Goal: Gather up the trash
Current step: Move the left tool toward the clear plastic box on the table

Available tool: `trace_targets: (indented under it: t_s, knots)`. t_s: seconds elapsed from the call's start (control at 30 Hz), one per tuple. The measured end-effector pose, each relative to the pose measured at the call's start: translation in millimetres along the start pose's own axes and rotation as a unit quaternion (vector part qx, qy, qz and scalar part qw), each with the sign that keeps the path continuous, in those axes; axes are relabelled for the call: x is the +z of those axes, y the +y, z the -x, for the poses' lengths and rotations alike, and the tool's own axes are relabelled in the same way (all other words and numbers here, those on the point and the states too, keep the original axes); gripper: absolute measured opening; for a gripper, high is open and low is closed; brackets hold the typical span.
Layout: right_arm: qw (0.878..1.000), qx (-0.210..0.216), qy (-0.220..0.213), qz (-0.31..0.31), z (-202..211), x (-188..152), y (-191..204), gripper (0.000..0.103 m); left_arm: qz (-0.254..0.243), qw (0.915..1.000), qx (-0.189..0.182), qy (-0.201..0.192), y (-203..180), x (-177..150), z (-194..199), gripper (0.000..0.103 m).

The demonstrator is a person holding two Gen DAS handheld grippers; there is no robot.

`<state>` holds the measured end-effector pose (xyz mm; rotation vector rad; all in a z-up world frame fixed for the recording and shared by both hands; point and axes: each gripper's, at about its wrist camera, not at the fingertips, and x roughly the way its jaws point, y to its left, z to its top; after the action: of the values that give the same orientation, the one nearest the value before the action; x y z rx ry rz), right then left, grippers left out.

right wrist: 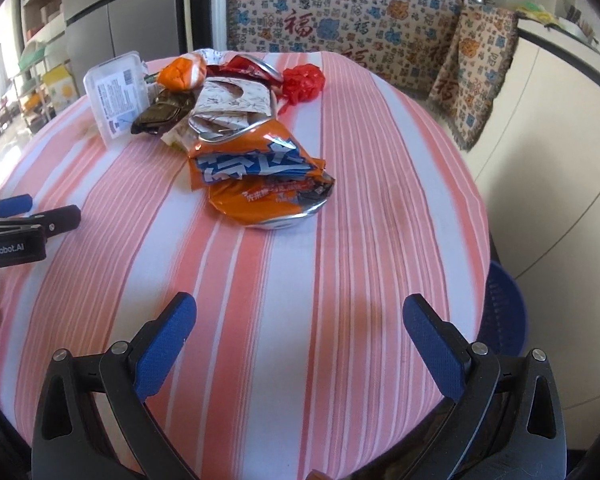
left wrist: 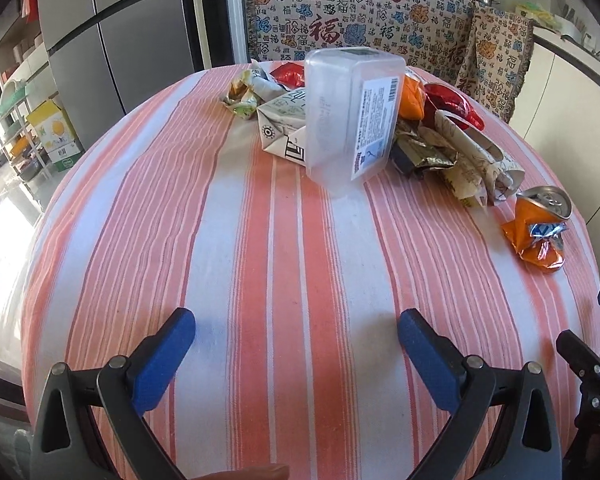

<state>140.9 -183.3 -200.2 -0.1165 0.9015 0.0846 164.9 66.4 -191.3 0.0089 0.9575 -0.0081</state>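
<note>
1. both spread wide and empty: left gripper point(left wrist: 296, 334) and right gripper point(right wrist: 300, 320), hovering low over the near part of the striped tablecloth point(right wrist: 340, 264).
2. straight ahead of the right gripper, a touch left of its centreline, with bare cloth between: crushed orange can point(right wrist: 256, 176). seen from the left wrist, the same crushed orange can point(left wrist: 540, 232) far off to the right; so nearer the right hand, by this judgement.
3. flattened and on its side; long axis roughly across the right gripper's line, running left and slightly away to right and slightly nearer, silvery rim towards the gripper.
4. beyond the can: clear plastic box point(left wrist: 350, 120), milk carton point(left wrist: 284, 128) and crumpled wrappers point(left wrist: 428, 148), heaped together.
5. down to the right gripper's right, past the table edge: blue basket point(right wrist: 500, 308), likely the bin.
</note>
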Motion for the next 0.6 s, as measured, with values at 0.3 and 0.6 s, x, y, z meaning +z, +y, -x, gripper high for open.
trace_targets:
  t_s: [0.3, 0.6]
  knots:
    - [1.0, 0.018, 0.009, 0.001, -18.9, 12.5, -2.1, 0.103, 0.006, 1.0, 0.006, -0.001, 2.0, 14.2, -9.0, 0.103]
    - [0.999, 0.028, -0.014, -0.012, -19.4, 7.2, -3.7, 0.103, -0.011, 0.9991, -0.036, -0.017, 6.8, 38.3, -5.8, 0.103]
